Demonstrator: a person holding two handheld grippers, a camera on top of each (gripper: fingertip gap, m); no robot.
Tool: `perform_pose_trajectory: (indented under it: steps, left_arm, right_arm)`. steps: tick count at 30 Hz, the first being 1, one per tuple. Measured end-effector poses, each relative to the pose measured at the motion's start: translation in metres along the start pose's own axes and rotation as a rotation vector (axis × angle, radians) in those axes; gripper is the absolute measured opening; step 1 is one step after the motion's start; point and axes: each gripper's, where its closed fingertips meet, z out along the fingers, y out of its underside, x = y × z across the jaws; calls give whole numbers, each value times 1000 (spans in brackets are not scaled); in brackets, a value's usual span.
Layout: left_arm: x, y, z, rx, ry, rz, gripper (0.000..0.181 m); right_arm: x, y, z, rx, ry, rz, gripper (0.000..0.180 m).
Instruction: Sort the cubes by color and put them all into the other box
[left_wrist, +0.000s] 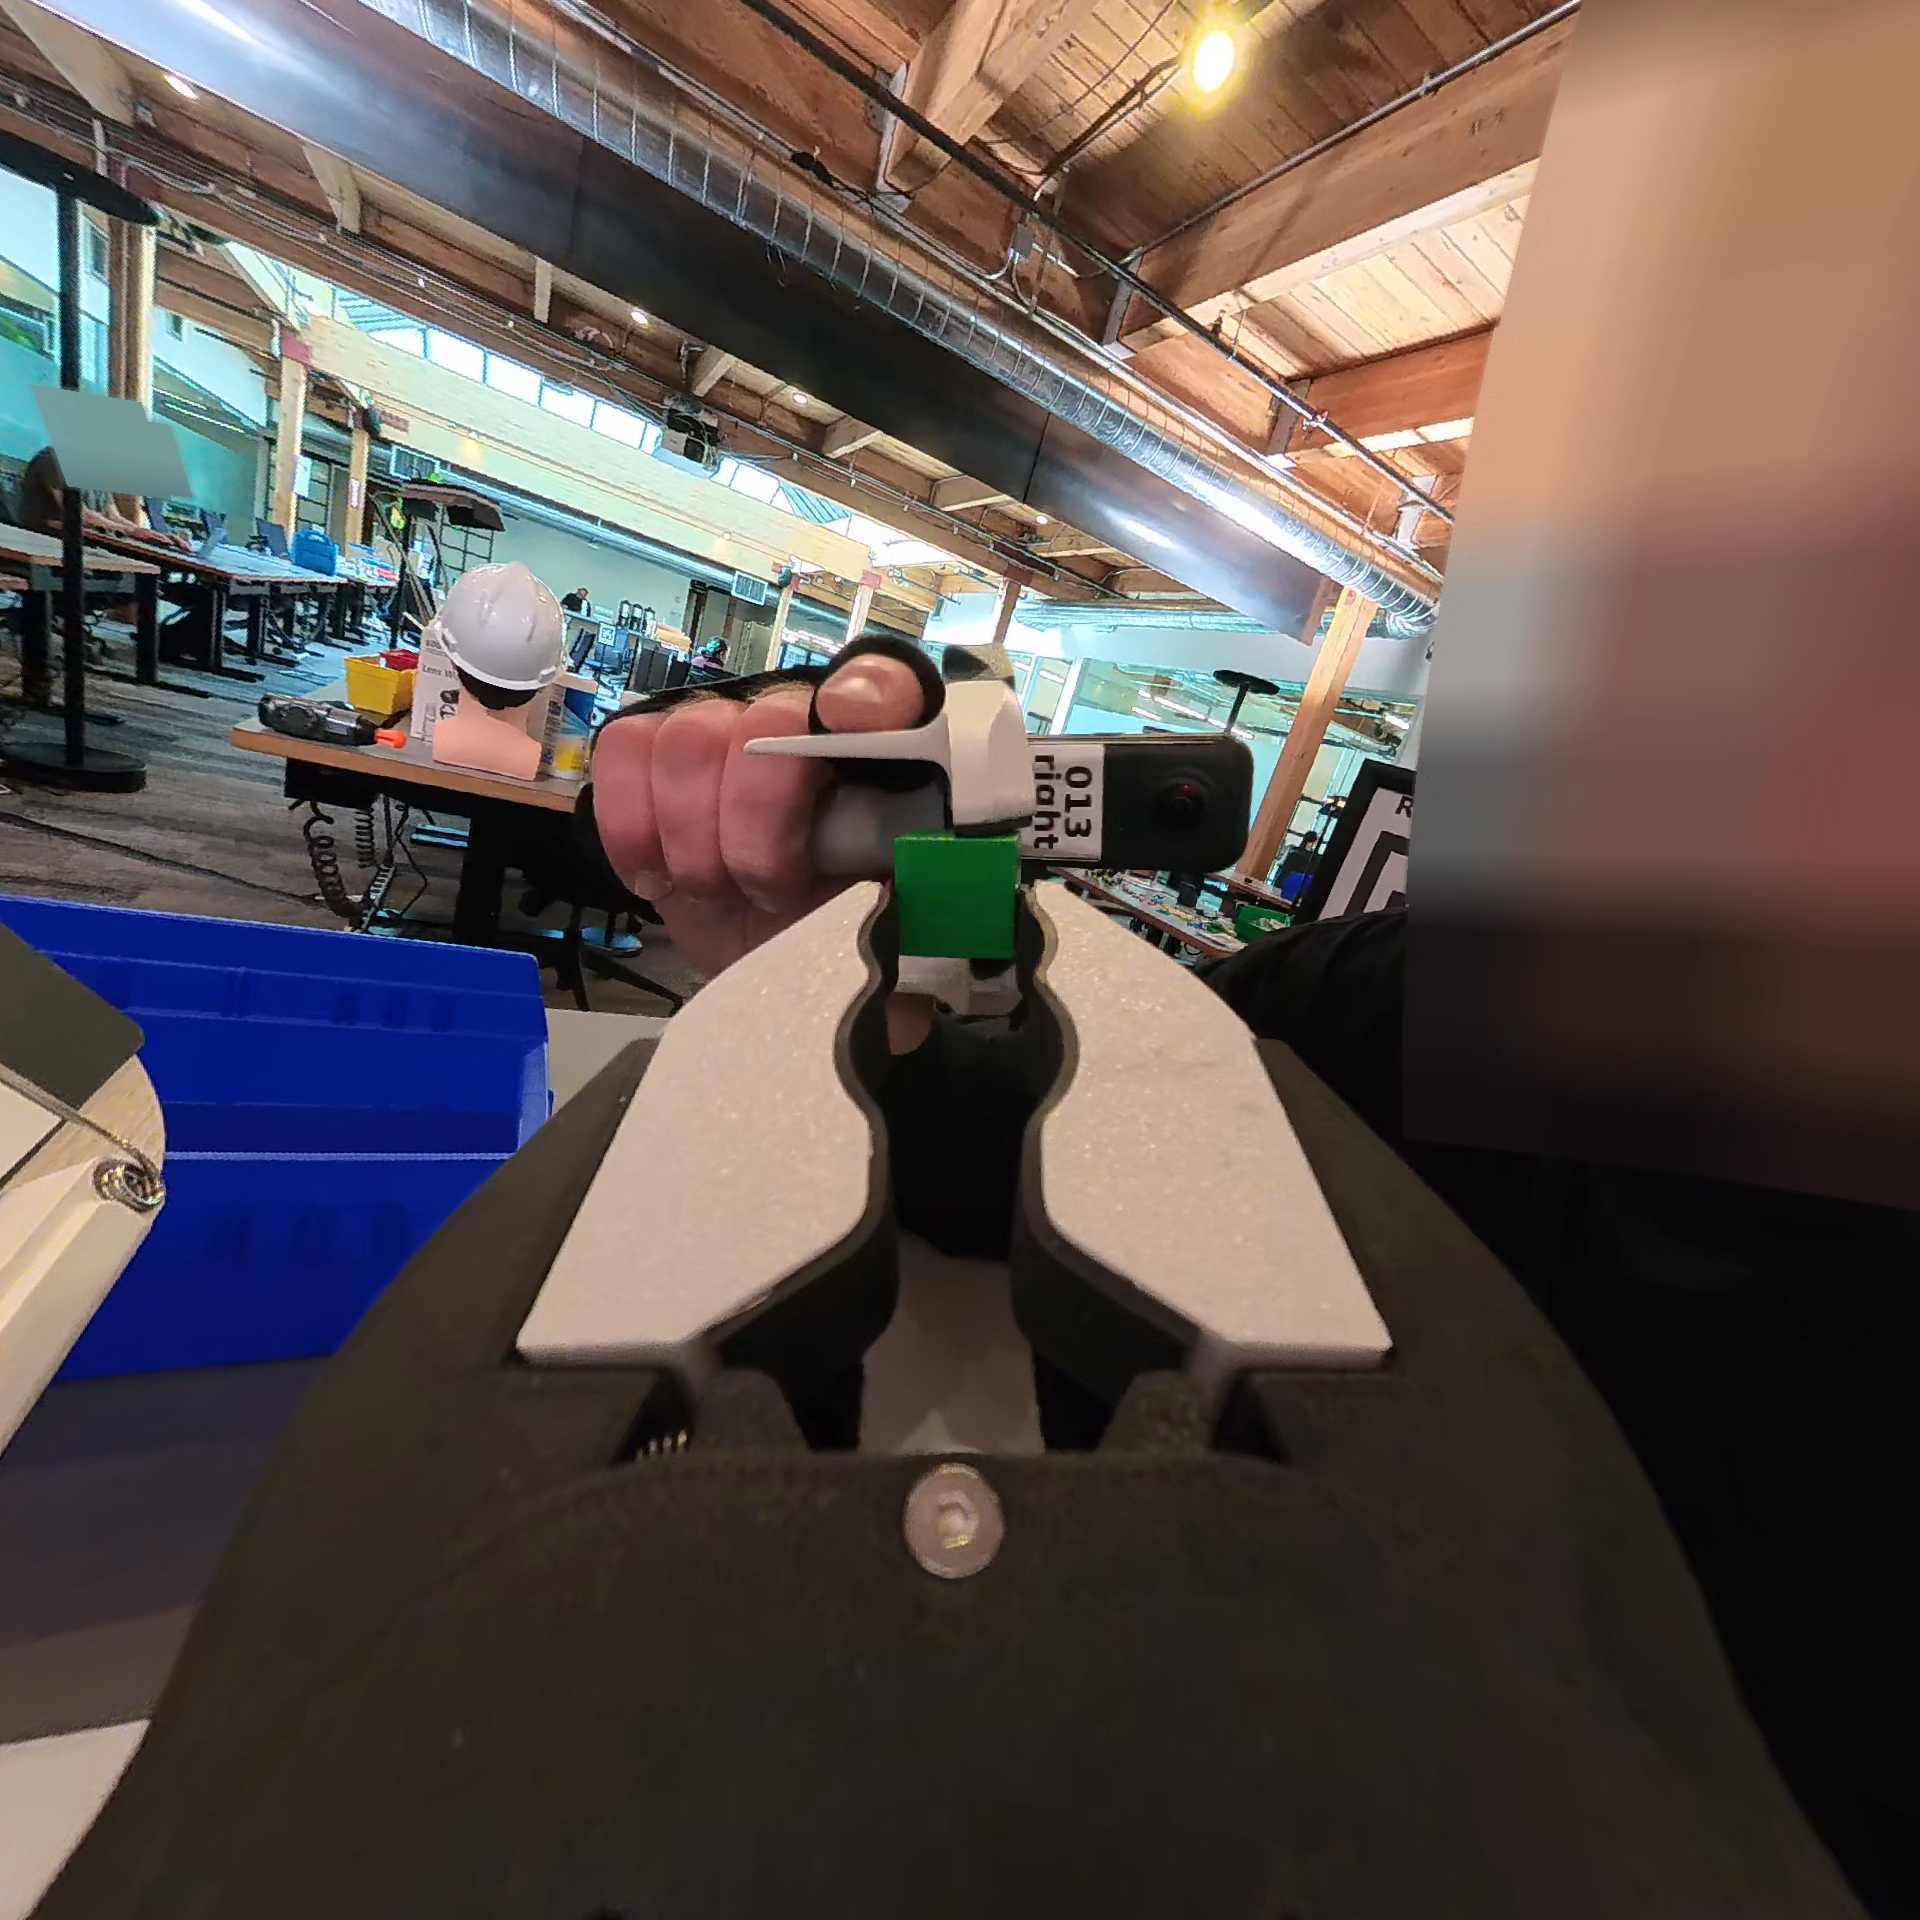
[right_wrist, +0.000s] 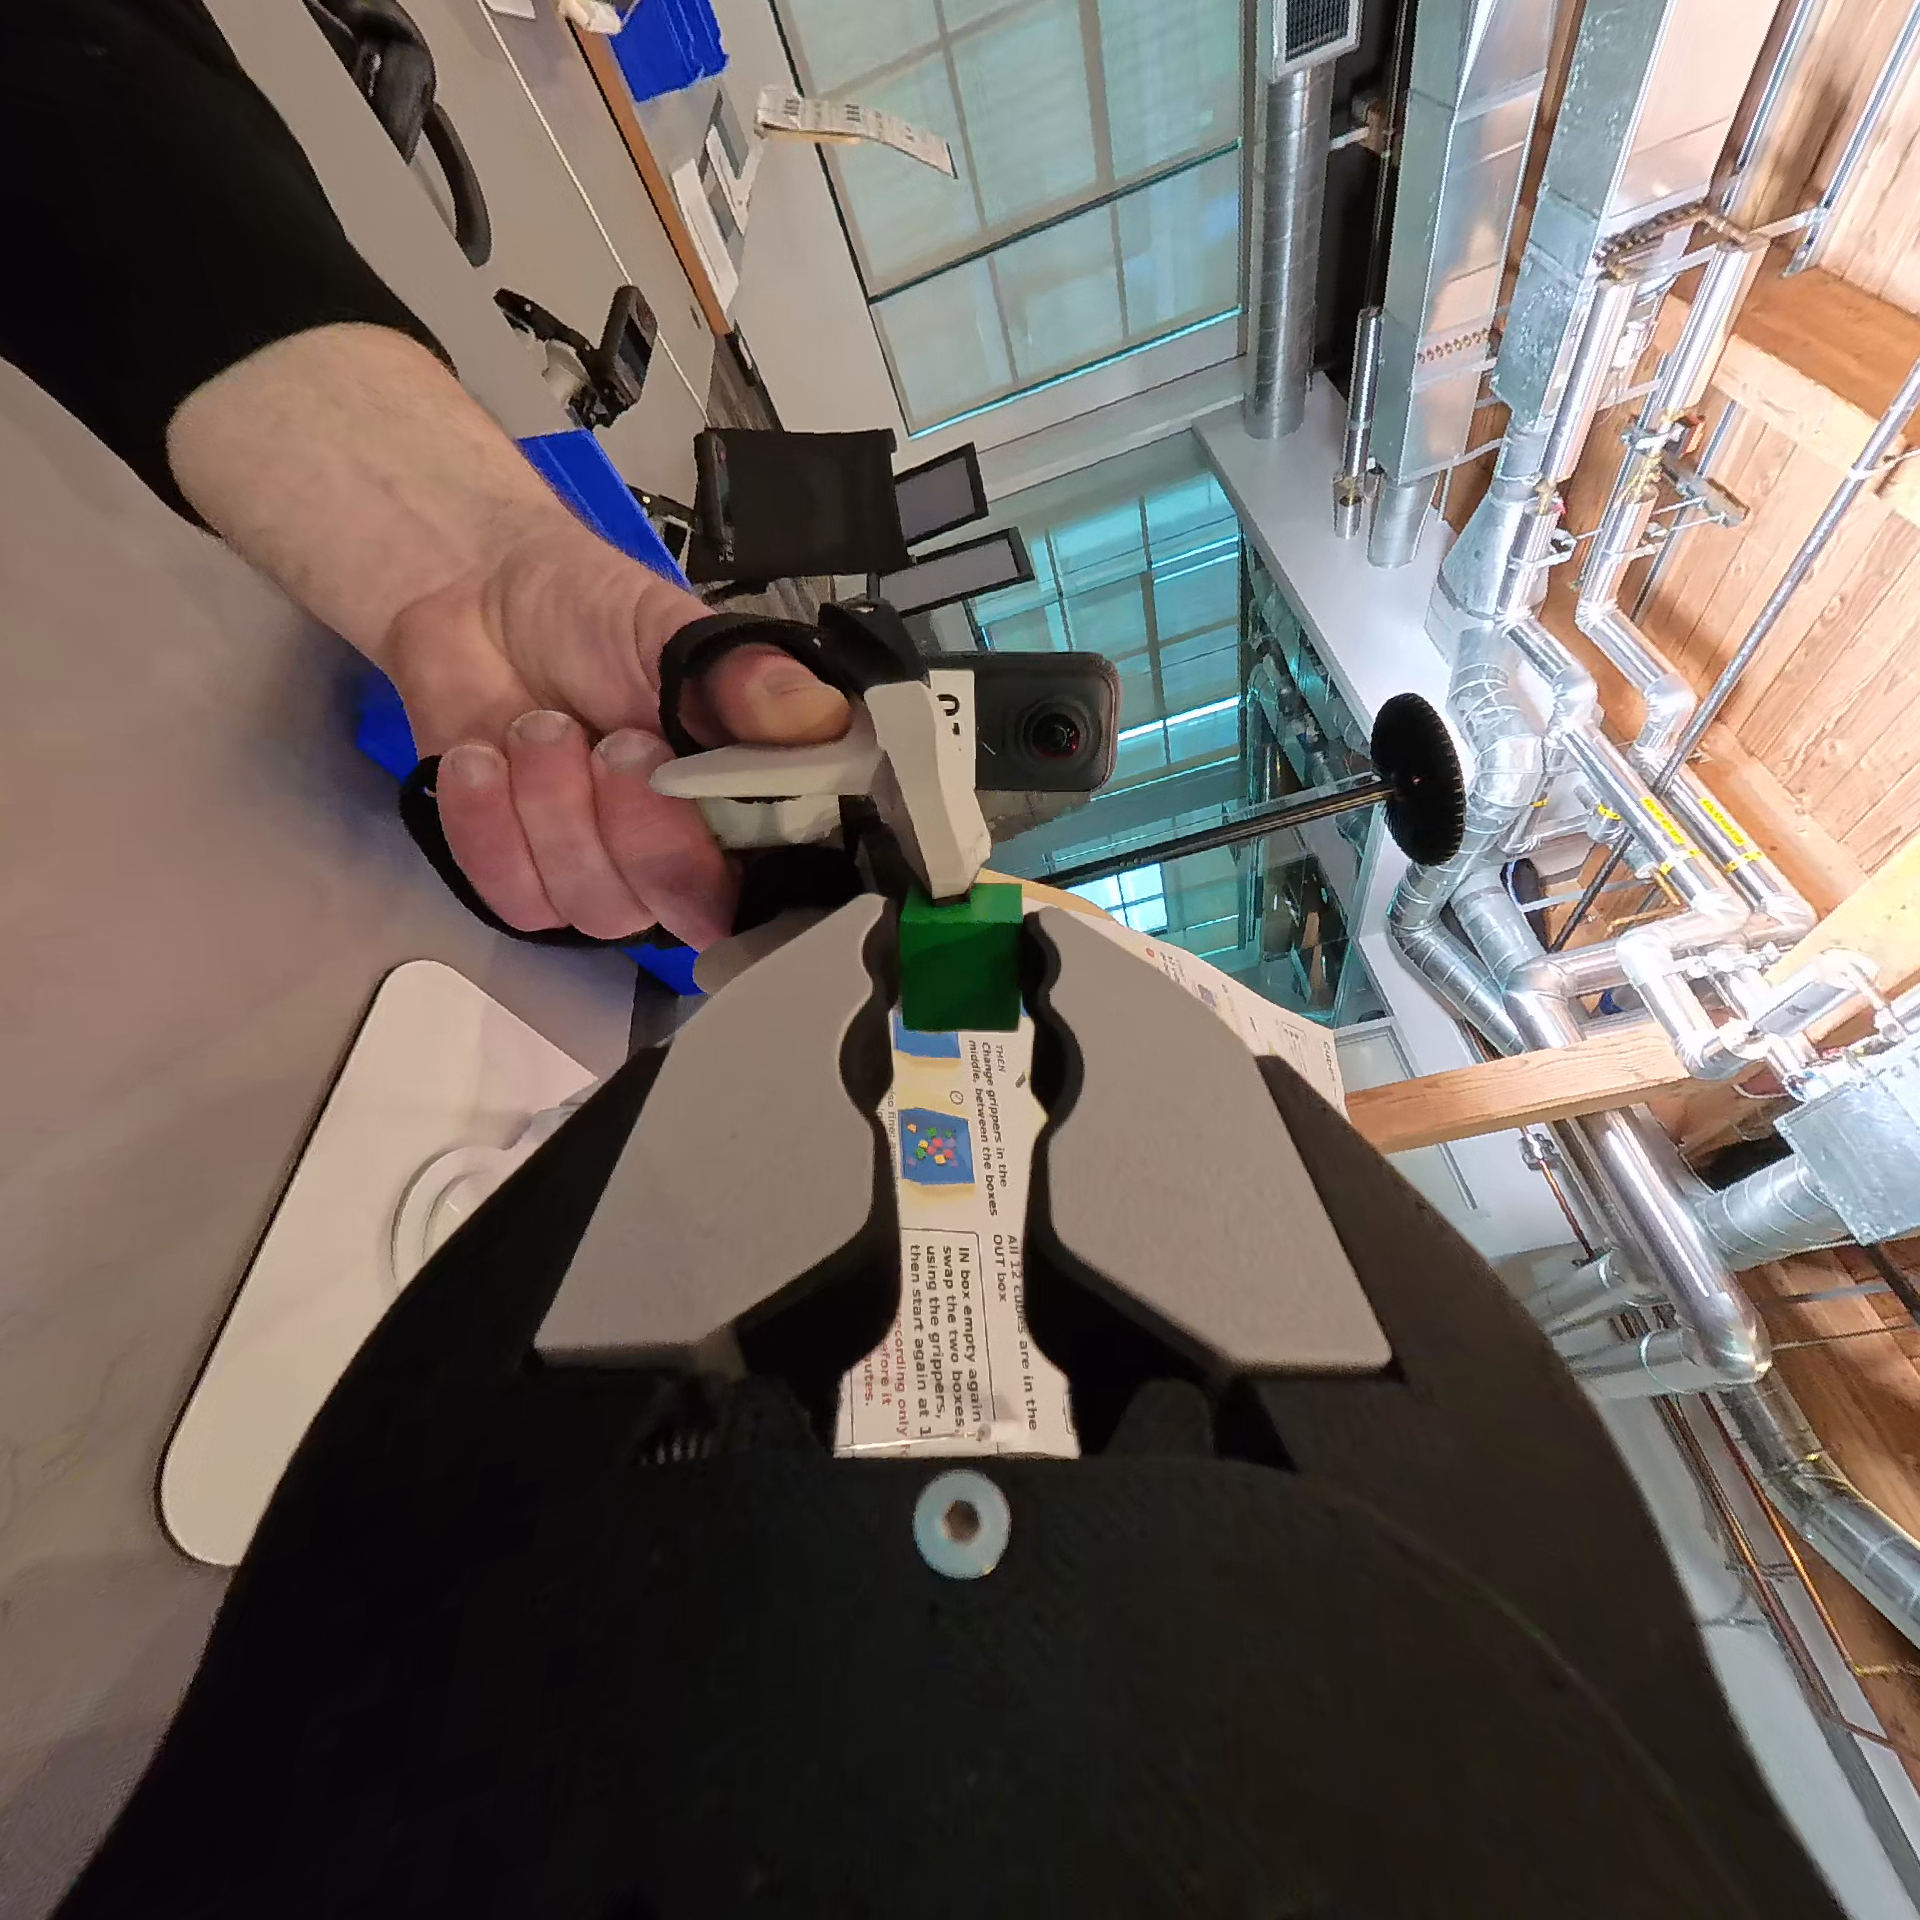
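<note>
A green cube (left_wrist: 954, 902) hangs in mid-air between both grippers. My left gripper (left_wrist: 954, 920) has its two fingertips against the cube's left and right sides. My right gripper (right_wrist: 958, 940) pinches the same cube (right_wrist: 956, 971) by its sides in the right wrist view. In each view the other gripper reaches in from beyond, held by a hand, with a white finger (left_wrist: 987, 790) over the cube's top; the same shows in the right wrist view, as a white finger (right_wrist: 930, 800). A blue box (left_wrist: 270, 1101) stands low on the left of the left wrist view. No other cubes show.
A printed instruction sheet (right_wrist: 956, 1226) stands behind my right gripper's fingers on a white stand base (right_wrist: 343, 1195). The grey table (right_wrist: 156, 831) runs along the left, with a blue box (right_wrist: 379, 727) partly hidden behind the hand. Desks and a hard-hat mannequin (left_wrist: 499, 665) stand far off. The grippers are tip to tip, or close to it.
</note>
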Motion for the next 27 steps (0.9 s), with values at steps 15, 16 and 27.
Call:
perform_pose_trajectory:
  steps: [15, 16, 27]
  left_arm:
    - [4, 5, 3, -11, 37, -1, 21]
    - [4, 4, 3, -5, 41, -8, 21]
    - [0, -14, -14, -49, -139, 202, 4]
  right_arm:
    - [-3, 0, -1, -13, -25, -17, 22]
    - [-3, 0, -1, -20, -26, -20, 22]
    - [39, 27, -40, -134, 24, 108, 22]
